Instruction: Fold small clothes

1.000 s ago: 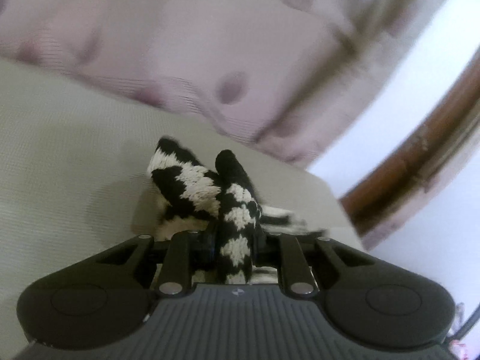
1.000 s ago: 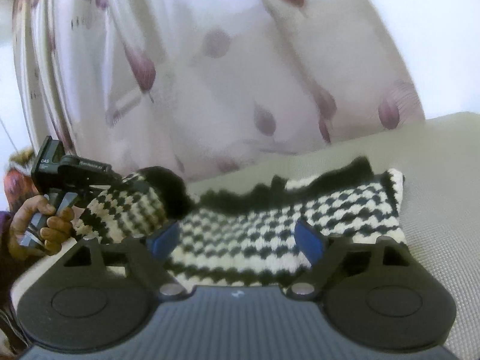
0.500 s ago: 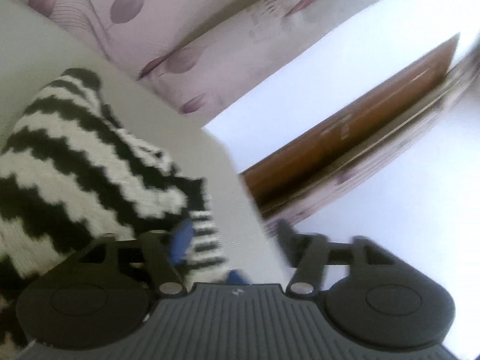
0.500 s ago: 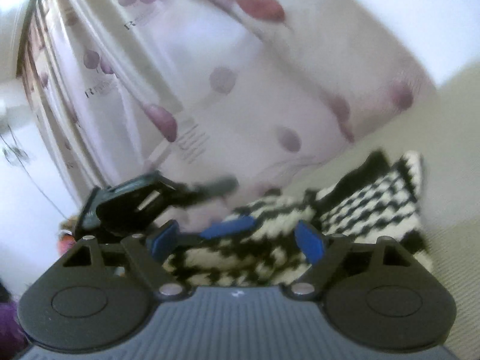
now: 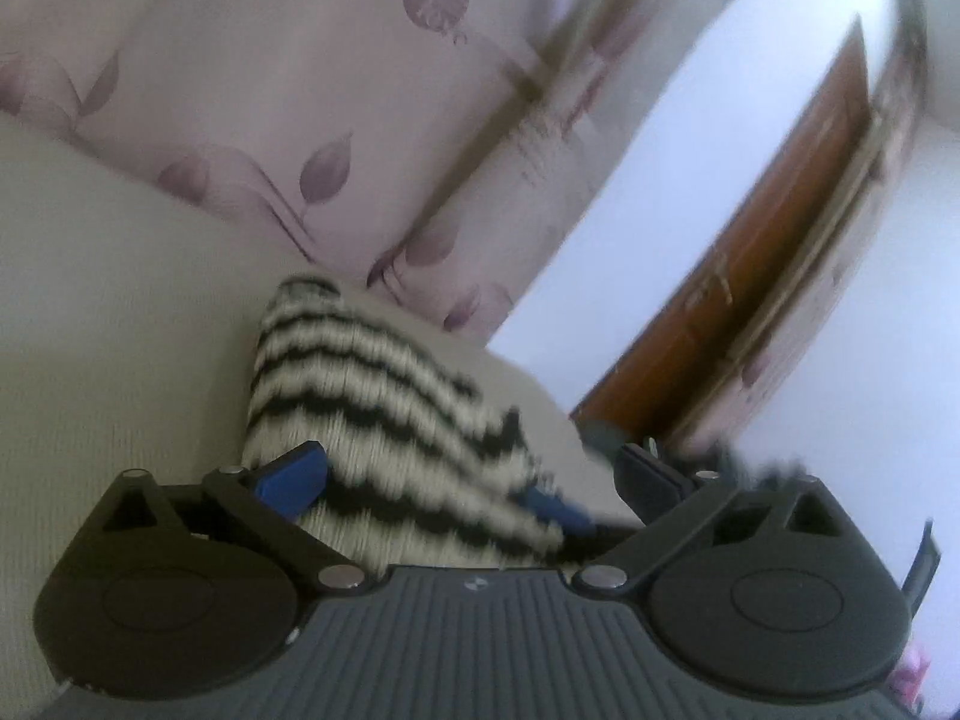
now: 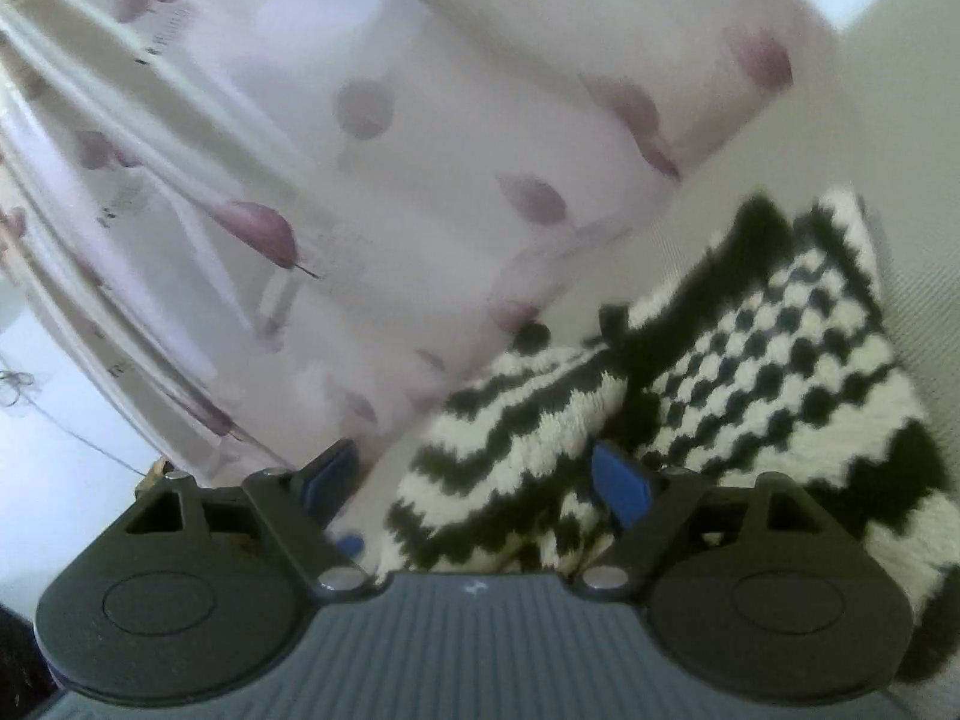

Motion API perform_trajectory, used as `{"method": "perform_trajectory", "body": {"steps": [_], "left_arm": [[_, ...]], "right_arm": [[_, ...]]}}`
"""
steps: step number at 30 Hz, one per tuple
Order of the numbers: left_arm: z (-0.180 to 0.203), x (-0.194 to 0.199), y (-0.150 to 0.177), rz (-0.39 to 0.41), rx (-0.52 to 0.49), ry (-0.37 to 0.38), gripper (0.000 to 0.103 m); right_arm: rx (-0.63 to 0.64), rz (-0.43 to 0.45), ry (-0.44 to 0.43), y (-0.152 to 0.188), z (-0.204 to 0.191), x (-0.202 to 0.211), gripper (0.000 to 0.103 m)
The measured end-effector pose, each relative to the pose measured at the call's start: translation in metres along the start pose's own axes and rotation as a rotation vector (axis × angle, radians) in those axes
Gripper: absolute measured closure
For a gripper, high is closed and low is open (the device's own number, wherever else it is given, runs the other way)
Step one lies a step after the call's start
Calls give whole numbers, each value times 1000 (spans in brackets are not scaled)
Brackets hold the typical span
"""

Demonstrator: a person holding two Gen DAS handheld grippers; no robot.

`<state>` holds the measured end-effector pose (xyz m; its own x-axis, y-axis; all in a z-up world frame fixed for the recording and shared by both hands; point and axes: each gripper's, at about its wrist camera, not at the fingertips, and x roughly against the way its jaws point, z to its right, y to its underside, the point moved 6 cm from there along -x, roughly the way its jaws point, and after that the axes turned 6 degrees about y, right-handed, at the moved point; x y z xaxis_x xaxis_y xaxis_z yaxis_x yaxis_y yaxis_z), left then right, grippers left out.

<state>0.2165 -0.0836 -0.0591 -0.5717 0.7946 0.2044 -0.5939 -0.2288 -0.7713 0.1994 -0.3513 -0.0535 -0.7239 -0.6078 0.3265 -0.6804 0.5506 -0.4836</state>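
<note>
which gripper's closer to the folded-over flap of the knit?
Close call, probably left. The left gripper, jaws opening, has the flap between its fingers with no pad pressing. The right gripper, open, also straddles the flap, its right pad near the edge.

black-and-white zigzag knit (image 5: pixel 384 414) between blue finger pads (image 5: pixel 291 477); pale curtain (image 6: pixel 360 180) with purple leaf print beyond fingers.

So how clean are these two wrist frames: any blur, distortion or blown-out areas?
Left wrist: motion blur smears the knitted garment stripes, fisheye bends the wooden door, the wall is washed out. Right wrist: the curtain is soft and streaked, the garment's check sharper.
</note>
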Motion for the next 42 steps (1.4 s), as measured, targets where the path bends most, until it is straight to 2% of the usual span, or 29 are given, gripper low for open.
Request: {"method": "perform_trajectory", "body": {"steps": [2, 4, 6, 7, 8, 12, 16, 19, 21, 22, 23, 24, 30, 34, 36, 37, 40, 42], "left_arm": [[0, 0, 14, -2, -38, -5, 4], [2, 3, 25, 14, -90, -13, 3], [6, 5, 29, 34, -120, -20, 1], [7, 7, 29, 50, -128, -21, 0], [6, 10, 30, 68, -125, -29, 0], [-2, 24, 29, 139, -64, -66, 0], [-14, 30, 24, 169, 15, -85, 0], [-13, 32, 25, 166, 14, -80, 0], [-9, 31, 26, 161, -6, -77, 0], [-7, 31, 26, 158, -16, -75, 0], [-5, 30, 27, 153, -24, -77, 0], [-5, 29, 27, 150, -26, -80, 0], [-13, 25, 25, 148, 7, -91, 0], [-15, 25, 26, 148, 18, -99, 0], [-15, 25, 26, 147, 18, -107, 0], [-15, 26, 26, 148, 19, -111, 0], [-17, 27, 26, 153, 35, -126, 0], [-19, 28, 25, 159, 42, -130, 0]], "right_arm": [[-27, -35, 8, 1, -2, -14, 17], [-33, -63, 52, 3, -6, -26, 19], [15, -63, 93, 5, -15, -36, 42], [54, -74, 124, 6, -19, -43, 78], [90, -89, 163, 8, -21, -49, 86], [213, -79, 204, 7, -29, -56, 88], [141, -94, 150, 0, -25, -43, 86], [96, -61, 179, -4, -17, -23, 83], [81, -32, 178, -4, -12, -6, 63], [69, -21, 171, -3, -10, 1, 36], [59, -18, 165, -3, -9, 4, 16], [47, -16, 161, -2, -7, 5, 15], [4, -69, 155, 6, -12, -24, 15], [68, -78, 223, 16, -27, -46, 18], [138, -80, 273, 18, -32, -58, 64], [186, -88, 290, 18, -33, -63, 79], [274, -58, 263, 1, -39, -60, 83], [310, -21, 217, -23, -51, -45, 85]]}}
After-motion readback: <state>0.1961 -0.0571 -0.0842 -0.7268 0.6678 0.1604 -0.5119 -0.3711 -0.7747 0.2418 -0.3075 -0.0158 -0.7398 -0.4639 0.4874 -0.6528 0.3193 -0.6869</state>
